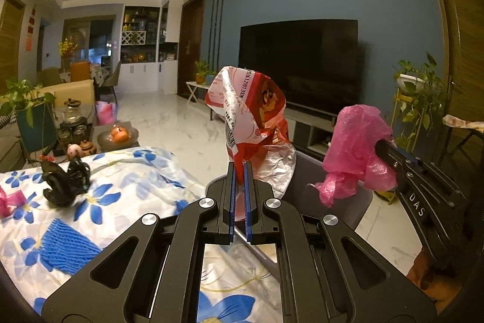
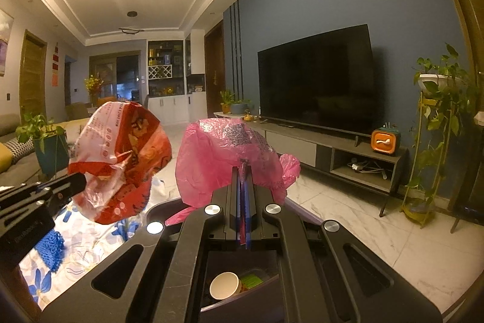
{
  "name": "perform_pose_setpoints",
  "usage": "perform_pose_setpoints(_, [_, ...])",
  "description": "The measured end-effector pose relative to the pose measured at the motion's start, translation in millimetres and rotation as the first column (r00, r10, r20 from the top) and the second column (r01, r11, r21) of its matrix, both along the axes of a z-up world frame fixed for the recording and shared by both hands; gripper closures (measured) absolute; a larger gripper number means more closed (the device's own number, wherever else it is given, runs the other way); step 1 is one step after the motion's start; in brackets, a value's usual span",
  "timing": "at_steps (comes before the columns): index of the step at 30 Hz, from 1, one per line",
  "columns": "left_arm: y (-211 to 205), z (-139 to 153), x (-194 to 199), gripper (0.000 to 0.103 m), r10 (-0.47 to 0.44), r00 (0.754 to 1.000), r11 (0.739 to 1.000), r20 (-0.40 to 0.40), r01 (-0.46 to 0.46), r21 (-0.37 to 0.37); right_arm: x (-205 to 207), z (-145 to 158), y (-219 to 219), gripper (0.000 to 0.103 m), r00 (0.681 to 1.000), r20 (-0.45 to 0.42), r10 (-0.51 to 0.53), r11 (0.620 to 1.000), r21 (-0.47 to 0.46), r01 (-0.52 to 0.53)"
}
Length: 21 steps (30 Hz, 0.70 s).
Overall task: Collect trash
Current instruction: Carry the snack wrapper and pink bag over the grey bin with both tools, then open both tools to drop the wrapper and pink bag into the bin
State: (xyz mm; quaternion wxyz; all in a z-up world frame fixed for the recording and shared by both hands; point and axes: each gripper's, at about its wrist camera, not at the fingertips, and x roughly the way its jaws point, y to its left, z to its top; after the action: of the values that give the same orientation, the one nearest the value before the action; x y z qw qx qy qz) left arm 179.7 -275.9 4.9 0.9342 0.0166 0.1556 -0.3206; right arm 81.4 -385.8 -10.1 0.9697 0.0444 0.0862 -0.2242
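1. Left gripper (image 1: 241,168) pinched a red snack wrapper (image 1: 252,114), raised above the floral tablecloth (image 1: 127,171).
2. Right gripper (image 2: 243,171) clamped a pink plastic bag (image 2: 224,153) over the trash bin (image 2: 242,297), which held a paper cup (image 2: 224,285).

Left hand-held gripper (image 1: 240,168): jaws nearly closed, blue pads (image 1: 232,196) parallel, pinching the lower edge of a red snack wrapper (image 1: 254,111) that stands up above the fingertips. Held level, pointing forward, raised past the bed edge.

Right hand-held gripper (image 2: 243,171): jaws fully closed, pads pressed on a fold of pink plastic bag (image 2: 217,159) that balloons above the tips. Also level and forward.

The two sit side by side at about the same height, near but apart. Each shows in the other's wrist view, reaching in from the side.
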Motion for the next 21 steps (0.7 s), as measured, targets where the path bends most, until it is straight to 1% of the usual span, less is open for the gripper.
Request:
perform_pose_setpoints(7, [-10, -6, 8, 0.099, -0.016, 1.0, 1.0, -0.017, 0.016, -0.001, 2, 2, 5, 0.1, 1.0, -0.007, -0.013, 1.0, -0.008, 0.013])
perform_pose_setpoints(21, [-21, -11, 18, 0.099, -0.033, 0.999, 0.999, -0.026, 0.033, 0.007, 7, 3, 10, 0.1, 1.0, -0.007, -0.02, 1.0, 0.016, 0.02])
